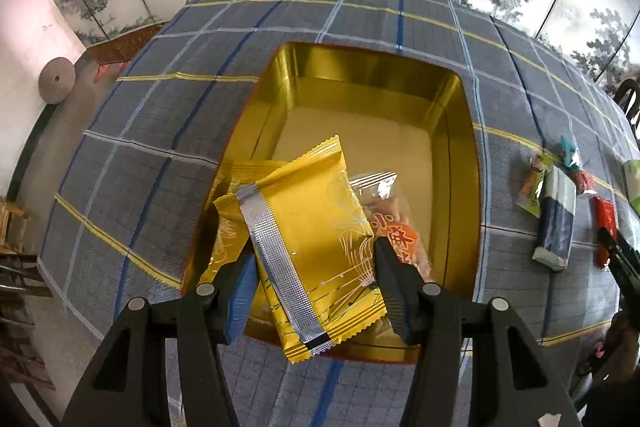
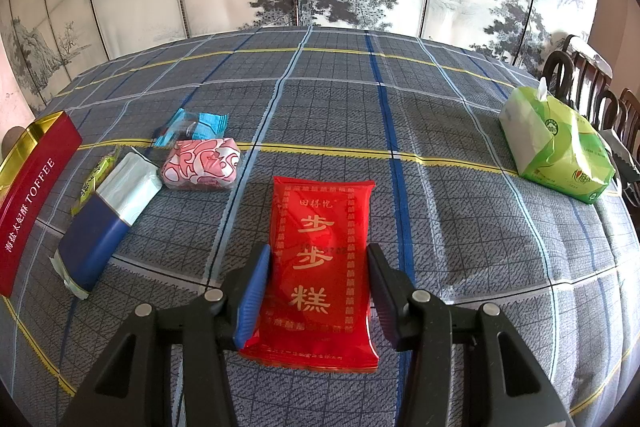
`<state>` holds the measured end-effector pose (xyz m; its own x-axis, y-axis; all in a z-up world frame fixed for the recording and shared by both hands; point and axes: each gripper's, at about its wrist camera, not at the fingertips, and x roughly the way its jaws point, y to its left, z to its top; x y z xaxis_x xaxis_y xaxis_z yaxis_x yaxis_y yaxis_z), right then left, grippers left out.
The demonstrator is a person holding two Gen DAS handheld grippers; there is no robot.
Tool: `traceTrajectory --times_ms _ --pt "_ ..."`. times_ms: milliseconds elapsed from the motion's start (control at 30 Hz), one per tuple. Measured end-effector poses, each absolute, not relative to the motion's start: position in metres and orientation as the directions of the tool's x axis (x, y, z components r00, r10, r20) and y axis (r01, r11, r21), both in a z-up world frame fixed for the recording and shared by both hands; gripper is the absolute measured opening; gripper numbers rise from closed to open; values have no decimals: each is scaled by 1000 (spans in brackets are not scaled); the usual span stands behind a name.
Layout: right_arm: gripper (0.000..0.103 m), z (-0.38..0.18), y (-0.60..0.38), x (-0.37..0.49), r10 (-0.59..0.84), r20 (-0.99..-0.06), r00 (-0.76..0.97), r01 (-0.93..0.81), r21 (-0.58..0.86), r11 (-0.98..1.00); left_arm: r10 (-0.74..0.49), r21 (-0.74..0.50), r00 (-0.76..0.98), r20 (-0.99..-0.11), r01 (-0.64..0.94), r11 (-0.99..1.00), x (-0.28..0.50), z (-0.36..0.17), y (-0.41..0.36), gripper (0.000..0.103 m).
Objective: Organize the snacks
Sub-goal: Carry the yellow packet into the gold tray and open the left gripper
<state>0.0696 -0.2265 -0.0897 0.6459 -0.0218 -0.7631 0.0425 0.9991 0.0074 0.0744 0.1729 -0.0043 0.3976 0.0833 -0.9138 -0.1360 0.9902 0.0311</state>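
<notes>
My left gripper point(image 1: 316, 259) is clenched on a yellow snack packet point(image 1: 316, 227), glossy foil with a crimped silver seam along it and zigzag ends. I hold it above the near end of the tin box point(image 1: 460, 131), a rectangular metal box with shiny gold walls inside and a red outside. In the box I count two more packets: another yellow one point(image 1: 228, 223) and a clear plastic one with orange print point(image 1: 396, 223).

My right gripper point(image 2: 319, 275) grasps a red packet point(image 2: 320, 259), smooth and flat, with gold characters, its near end lying on the tabletop point(image 2: 440, 227). The tabletop has a grey checked cloth with blue, white and yellow lines.

Left of the red packet lie four other snacks: one long blue and white pack point(image 2: 104, 223), one small green packet point(image 2: 96, 179), one pink patterned packet point(image 2: 202, 165) and one light blue wrapper point(image 2: 192, 127). One soft green tissue pack point(image 2: 556, 143) is far to the right.
</notes>
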Motion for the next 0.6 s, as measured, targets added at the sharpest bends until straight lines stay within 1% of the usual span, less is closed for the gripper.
traceTrajectory --times_ms 300,467,600 --pt "50 -90 -226 69 -22 -763 646 43 8 999 43 17 407 -912 -69 997 79 -6 161 52" --pt "50 -90 -226 70 -22 -763 646 43 7 999 -7 -16 390 -921 -20 1000 82 -10 151 52" --pt "50 -90 -226 69 -22 -763 646 43 7 999 28 33 375 -927 5 999 81 -19 145 52"
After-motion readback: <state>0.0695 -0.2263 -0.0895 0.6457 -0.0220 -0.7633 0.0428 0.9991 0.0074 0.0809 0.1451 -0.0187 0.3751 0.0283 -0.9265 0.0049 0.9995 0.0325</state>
